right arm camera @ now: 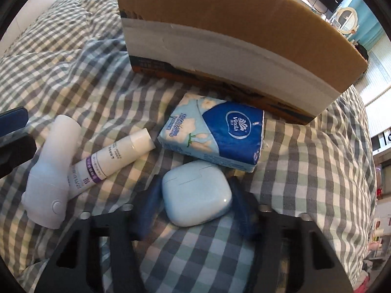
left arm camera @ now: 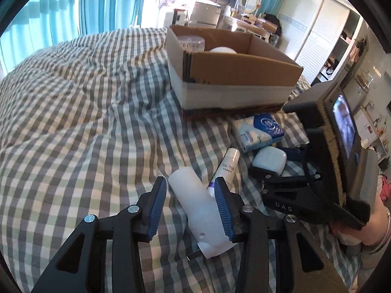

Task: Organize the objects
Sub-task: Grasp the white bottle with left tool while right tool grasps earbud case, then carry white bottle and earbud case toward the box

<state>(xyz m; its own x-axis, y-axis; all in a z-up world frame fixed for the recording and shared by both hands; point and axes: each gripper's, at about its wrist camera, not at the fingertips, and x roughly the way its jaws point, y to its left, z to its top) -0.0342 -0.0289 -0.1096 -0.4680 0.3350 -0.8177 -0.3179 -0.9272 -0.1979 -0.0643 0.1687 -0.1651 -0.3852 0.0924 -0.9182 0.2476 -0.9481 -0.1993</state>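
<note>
A white hair-dryer-shaped device (left arm camera: 198, 205) lies on the checked bedspread between the fingers of my left gripper (left arm camera: 193, 205); the jaws are open around it, right pad touching it. It also shows in the right wrist view (right arm camera: 52, 171). A white tube with a purple band (right arm camera: 112, 160) leans on it. A pale blue earbud case (right arm camera: 196, 196) sits between the open blue pads of my right gripper (right arm camera: 195, 207), which straddles it. A blue Vinda tissue pack (right arm camera: 215, 139) lies just beyond. The cardboard box (left arm camera: 244, 73) stands behind.
The box holds a clear tub (left arm camera: 191, 42) and a white round object (left arm camera: 223, 50). The checked bedspread (left arm camera: 85, 109) spreads to the left. Teal curtains, a dressing table and wardrobes are beyond the bed. The person's hand (left arm camera: 366, 227) holds the right gripper.
</note>
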